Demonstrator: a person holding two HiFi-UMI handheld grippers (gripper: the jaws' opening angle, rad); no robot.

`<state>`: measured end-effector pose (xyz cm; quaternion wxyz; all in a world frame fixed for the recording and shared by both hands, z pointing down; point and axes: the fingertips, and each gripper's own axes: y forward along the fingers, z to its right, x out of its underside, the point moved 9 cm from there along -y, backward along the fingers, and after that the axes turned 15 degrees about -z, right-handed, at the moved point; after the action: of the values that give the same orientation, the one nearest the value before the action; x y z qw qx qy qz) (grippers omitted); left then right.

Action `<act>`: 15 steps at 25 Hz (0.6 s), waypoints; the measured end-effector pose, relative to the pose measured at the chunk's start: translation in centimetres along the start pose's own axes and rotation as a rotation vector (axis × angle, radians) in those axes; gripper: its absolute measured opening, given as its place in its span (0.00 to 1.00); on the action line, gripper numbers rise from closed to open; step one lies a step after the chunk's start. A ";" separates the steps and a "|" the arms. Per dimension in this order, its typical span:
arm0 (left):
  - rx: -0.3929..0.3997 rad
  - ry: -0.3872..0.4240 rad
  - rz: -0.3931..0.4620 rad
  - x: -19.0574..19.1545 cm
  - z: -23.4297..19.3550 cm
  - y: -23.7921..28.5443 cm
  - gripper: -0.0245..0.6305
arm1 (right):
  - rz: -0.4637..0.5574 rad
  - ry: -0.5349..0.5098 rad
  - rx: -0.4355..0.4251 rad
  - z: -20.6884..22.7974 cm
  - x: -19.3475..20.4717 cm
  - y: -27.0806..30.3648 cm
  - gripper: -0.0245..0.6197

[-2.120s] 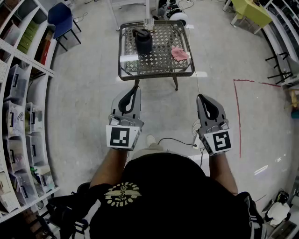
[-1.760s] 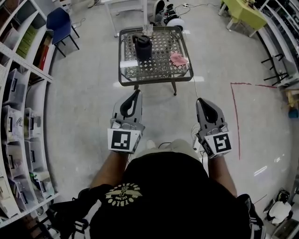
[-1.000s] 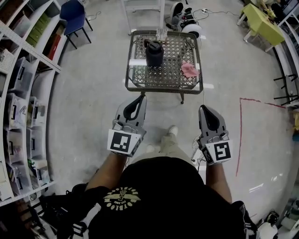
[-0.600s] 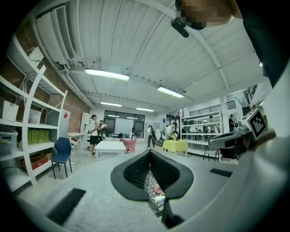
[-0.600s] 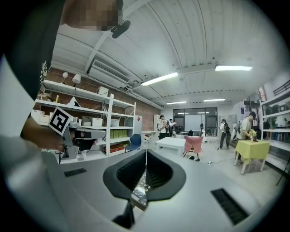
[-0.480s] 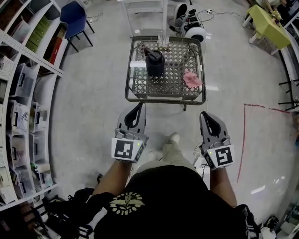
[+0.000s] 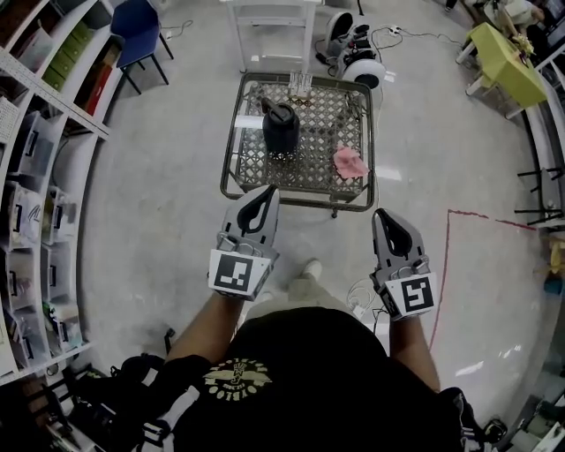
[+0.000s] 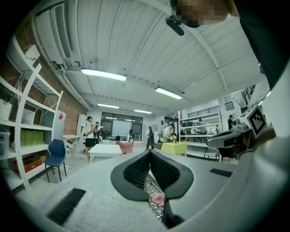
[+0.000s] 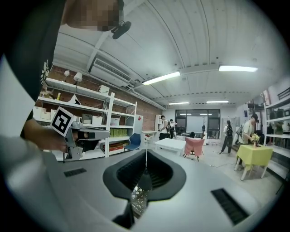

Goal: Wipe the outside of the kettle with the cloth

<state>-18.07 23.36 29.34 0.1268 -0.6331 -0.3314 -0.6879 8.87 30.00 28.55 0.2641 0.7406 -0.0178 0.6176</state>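
Your left gripper (image 8: 150,153) shows its fingers (image 8: 131,174) meeting at the tips, with nothing held. Through the slit below them you see the lattice table (image 8: 152,187) and the pink cloth (image 8: 158,199) on it.

Grey floor (image 7: 159,221), wall shelving (image 7: 35,159), blue chair (image 7: 139,19)

Seen from above, the person's left forearm (image 7: 205,325) and right forearm (image 7: 411,340) reach forward, one claw in each hand. The left claw (image 7: 265,191) and the right claw (image 7: 381,215) point ahead, about level, side by side and well apart. Both sets of jaws are closed and empty.
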 end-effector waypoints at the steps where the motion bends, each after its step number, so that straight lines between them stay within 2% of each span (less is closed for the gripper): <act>1: -0.001 0.003 0.002 -0.3 0.2 0.4 0.05 | 0.001 -0.004 -0.002 0.6 -0.1 0.1 0.06; 6: -0.030 0.010 0.008 -2.1 1.1 2.7 0.05 | 0.008 -0.006 -0.018 3.9 -0.4 0.9 0.06; 10: -0.083 0.023 -0.012 -2.2 1.1 3.9 0.05 | 0.023 -0.011 -0.051 6.1 -0.4 1.9 0.06; 15: -0.137 0.006 0.017 -3.5 1.6 4.7 0.05 | 0.048 -0.007 -0.088 8.8 -0.1 2.6 0.06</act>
<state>-13.45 19.97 27.34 0.0902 -0.6412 -0.2778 -0.7096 15.88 24.10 28.61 0.2816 0.7298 -0.0635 0.6197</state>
